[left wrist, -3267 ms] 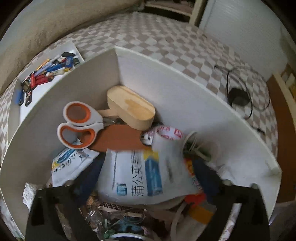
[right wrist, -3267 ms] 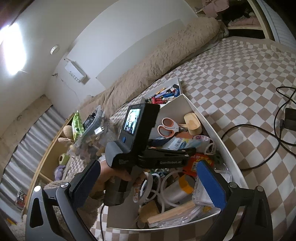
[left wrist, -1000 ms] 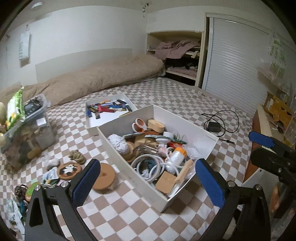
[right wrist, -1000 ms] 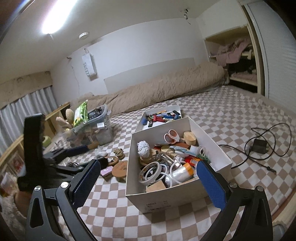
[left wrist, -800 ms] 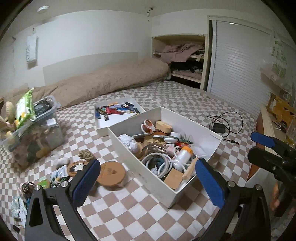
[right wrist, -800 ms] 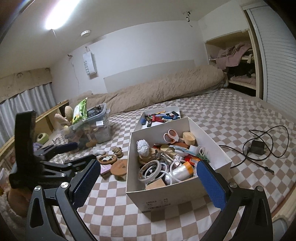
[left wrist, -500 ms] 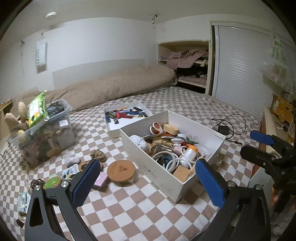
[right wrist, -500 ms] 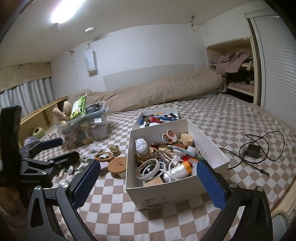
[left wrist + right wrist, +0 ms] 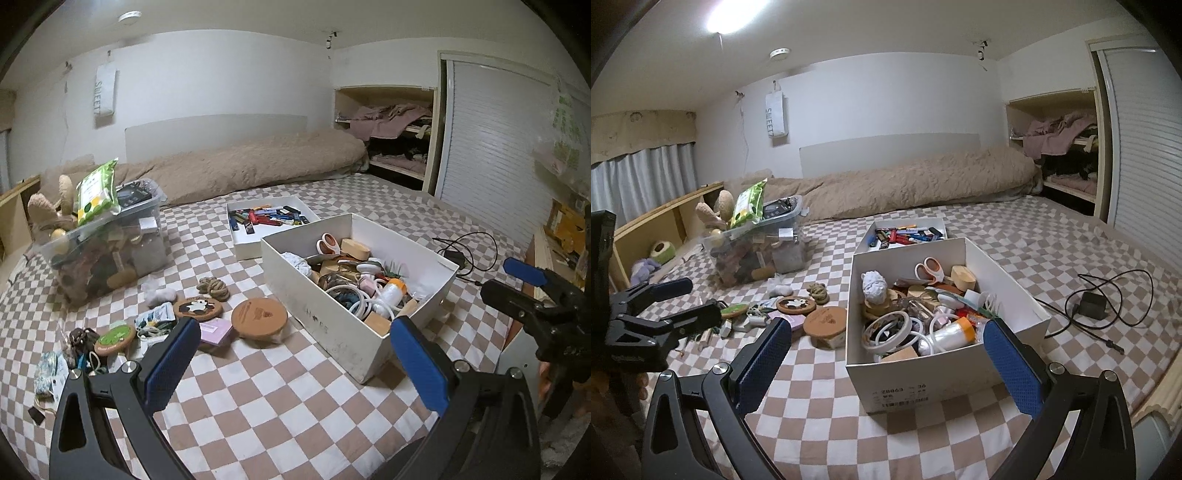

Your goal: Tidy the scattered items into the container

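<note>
Both blue-padded grippers, left [image 9: 295, 363] and right [image 9: 888, 363], gape wide and empty; the full white cardboard box [image 9: 919, 384] sits at twelve o'clock.

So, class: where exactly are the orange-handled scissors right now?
In both wrist views the orange-handled scissors lie inside the white box, at its far end, just left of the oval wooden block.

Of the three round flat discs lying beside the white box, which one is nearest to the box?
The plain brown cork disc, the largest; the panda-print disc and green-topped disc lie farther left.
</note>
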